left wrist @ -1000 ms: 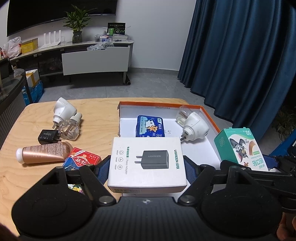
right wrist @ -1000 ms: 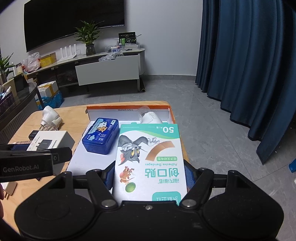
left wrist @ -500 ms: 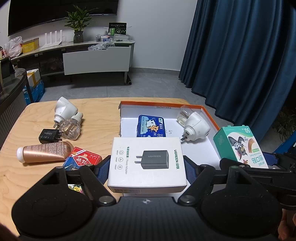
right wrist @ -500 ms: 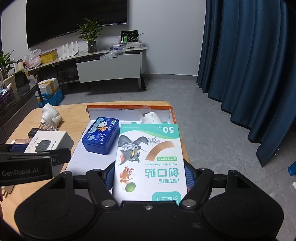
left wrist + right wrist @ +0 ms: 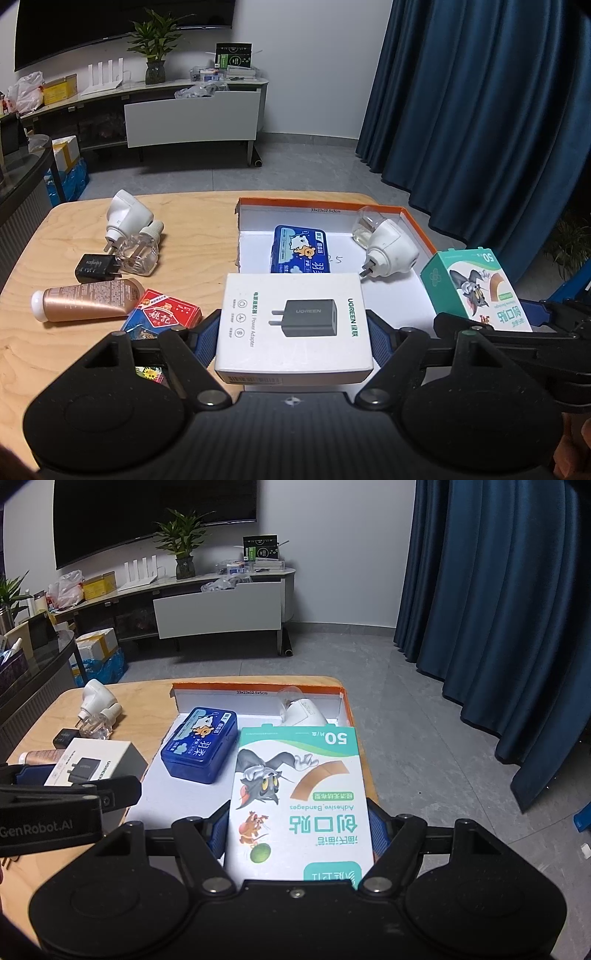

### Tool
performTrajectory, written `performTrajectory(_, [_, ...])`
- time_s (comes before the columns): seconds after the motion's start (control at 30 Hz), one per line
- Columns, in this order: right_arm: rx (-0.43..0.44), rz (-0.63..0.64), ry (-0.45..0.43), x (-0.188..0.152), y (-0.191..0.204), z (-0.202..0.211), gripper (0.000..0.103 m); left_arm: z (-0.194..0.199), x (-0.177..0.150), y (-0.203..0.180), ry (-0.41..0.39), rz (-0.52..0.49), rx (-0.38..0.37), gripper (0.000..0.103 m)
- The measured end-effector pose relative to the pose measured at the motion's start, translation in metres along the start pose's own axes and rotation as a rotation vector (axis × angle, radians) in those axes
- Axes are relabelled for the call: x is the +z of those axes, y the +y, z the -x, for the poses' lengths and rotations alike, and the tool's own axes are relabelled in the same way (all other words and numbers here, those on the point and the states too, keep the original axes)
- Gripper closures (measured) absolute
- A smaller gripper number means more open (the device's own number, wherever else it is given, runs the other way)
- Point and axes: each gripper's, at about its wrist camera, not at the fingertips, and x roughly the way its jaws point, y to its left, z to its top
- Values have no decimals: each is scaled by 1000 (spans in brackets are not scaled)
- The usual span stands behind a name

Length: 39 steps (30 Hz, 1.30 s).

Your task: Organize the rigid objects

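My left gripper is shut on a white UGREEN power adapter box, held above the near left edge of the orange-rimmed white tray. My right gripper is shut on a green and white bandage box, held over the tray's right side. The bandage box also shows in the left wrist view. In the tray lie a blue tin and a white plug-in diffuser.
On the wooden table left of the tray lie a second white diffuser with a clear bottle, a black charger, a copper tube and a red card pack. Blue curtains hang to the right.
The view of both grippers has shifted only slightly; the bandage box has drifted a little to the left towards the tray. Both boxes stay gripped.
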Motion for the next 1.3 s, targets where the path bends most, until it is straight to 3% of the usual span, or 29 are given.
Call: performTrajectory(1.3, [14,14,23,1,4,-7,19,-2,-3,-1,9,7,2,24])
